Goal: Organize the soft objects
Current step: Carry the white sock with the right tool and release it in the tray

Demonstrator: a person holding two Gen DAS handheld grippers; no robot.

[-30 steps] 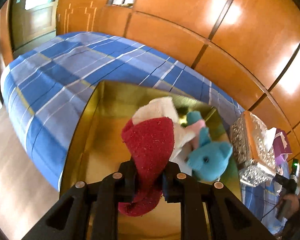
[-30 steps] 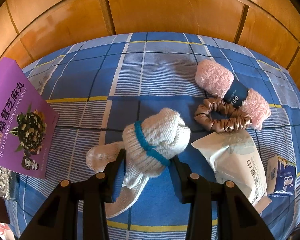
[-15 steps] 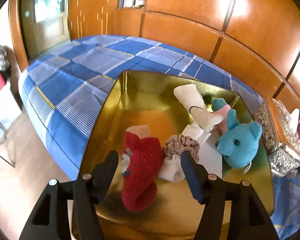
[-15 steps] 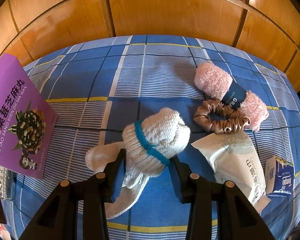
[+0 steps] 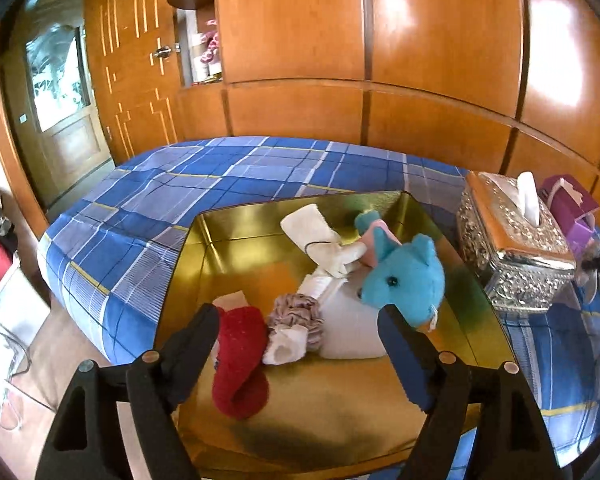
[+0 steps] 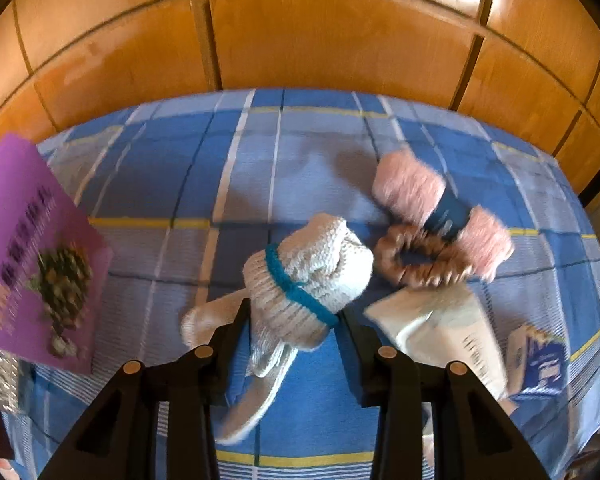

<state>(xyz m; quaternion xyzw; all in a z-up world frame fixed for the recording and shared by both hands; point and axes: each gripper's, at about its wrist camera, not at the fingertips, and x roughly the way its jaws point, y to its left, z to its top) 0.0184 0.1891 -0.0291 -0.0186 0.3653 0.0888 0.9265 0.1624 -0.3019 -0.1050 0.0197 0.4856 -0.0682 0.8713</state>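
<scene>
White sock bundle (image 6: 308,276) between gripper fingers (image 6: 236,332)

Left gripper (image 5: 300,340), right gripper (image 6: 292,320): black angular frames, brass screws

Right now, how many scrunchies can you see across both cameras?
2. A mauve scrunchie lies in the gold tray, between the red sock and the blue plush. A brown satin scrunchie lies on the bed against the pink yarn. Others may be hidden.
</scene>
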